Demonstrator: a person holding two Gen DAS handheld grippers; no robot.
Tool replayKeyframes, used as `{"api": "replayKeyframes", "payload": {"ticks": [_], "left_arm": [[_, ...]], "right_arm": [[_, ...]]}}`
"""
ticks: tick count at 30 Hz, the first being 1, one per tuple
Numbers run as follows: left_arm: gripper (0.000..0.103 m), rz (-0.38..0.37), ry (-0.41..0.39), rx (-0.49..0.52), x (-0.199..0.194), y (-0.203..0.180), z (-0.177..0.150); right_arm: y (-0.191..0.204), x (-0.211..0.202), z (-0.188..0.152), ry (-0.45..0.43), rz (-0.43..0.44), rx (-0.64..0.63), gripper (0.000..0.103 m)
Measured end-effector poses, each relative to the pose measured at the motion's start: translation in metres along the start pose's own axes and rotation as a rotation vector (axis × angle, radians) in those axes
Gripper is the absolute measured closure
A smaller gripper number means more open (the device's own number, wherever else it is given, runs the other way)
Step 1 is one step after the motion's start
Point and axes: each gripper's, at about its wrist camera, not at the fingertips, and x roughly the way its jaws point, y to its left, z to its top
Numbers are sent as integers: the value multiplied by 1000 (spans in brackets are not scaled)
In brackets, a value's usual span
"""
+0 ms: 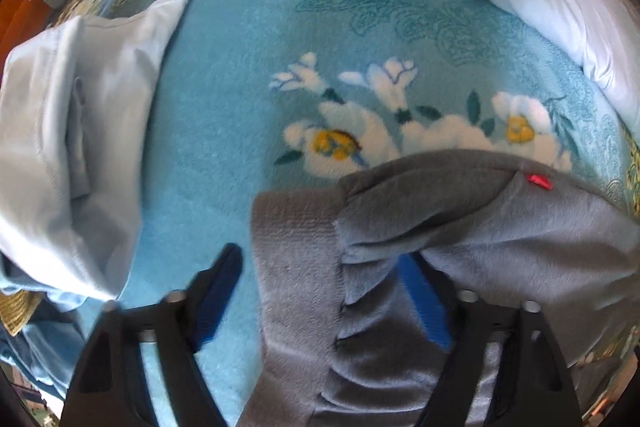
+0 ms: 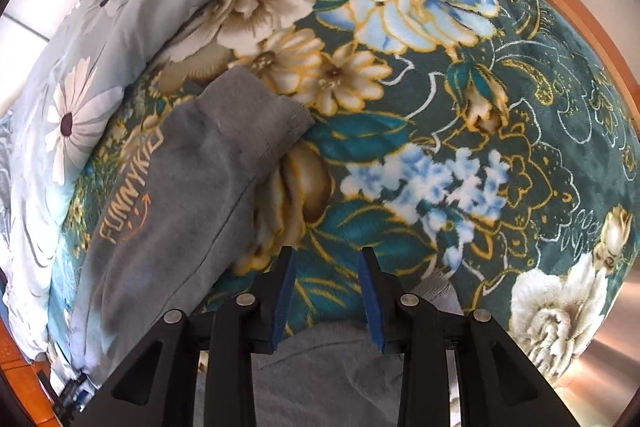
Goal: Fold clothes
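garment: grey fleece pants (image 1: 460,227) spread on the floral blanket (image 1: 224,115); ribbed cuff (image 1: 296,227) under the left view, other leg with "FUNNYKID" print (image 2: 132,203) in the right view.
left gripper (image 1: 324,291): jaws fairly wide, straddling the cuff; pads not visibly pressing.
right gripper (image 2: 326,291): jaws narrow-open, nothing between them, only blanket below.
handling: soft, light, limp, likely to sag and bunch.
grip point: ribbed cuff is probably the firmest hold; the plush blanket may drag.
nearby: folded pale blue garment (image 1: 68,115) at left.

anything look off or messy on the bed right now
The grey fleece garment lies bunched and creased, its fuzzy inside showing, draped over one of the left gripper's fingers. Its ribbed cuff lies flat. Nothing looks damaged.
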Motion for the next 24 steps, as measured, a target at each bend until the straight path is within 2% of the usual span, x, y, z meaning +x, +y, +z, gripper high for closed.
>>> {"api": "replayKeyframes", "payload": {"ticks": [3,7,10,14,15,16,19,21,22,24], "left_arm": [[53,-25,-23,9,-2,-1,1],[54,-3,-70,-8,-7,2,4],[54,-35,-52,-52,-4,8,6],[51,-43,-57,-16,-15,4,-2],[50,-43,-74,81,-20,3,-6],[48,-43,-99,227,-25,3,-9],[45,-62,-122,194,-45,14,-30],[39,-69,-148,155,-61,26,-52],[34,-71,-158,130,-67,33,-65],[32,-73,-164,56,-76,54,-95]], "right_arm": [[6,-1,-5,9,1,-10,69],[13,-4,-10,9,4,-18,69],[15,-8,-13,6,3,-20,69],[20,-10,-16,-3,9,-18,69],[20,-12,-17,-5,13,-16,69],[19,-14,-19,-8,19,-12,69],[16,-23,-25,-22,38,-2,69],[12,-28,-32,-32,50,16,67],[9,-31,-37,-34,56,17,62],[0,-35,-50,-35,62,22,55]]}}
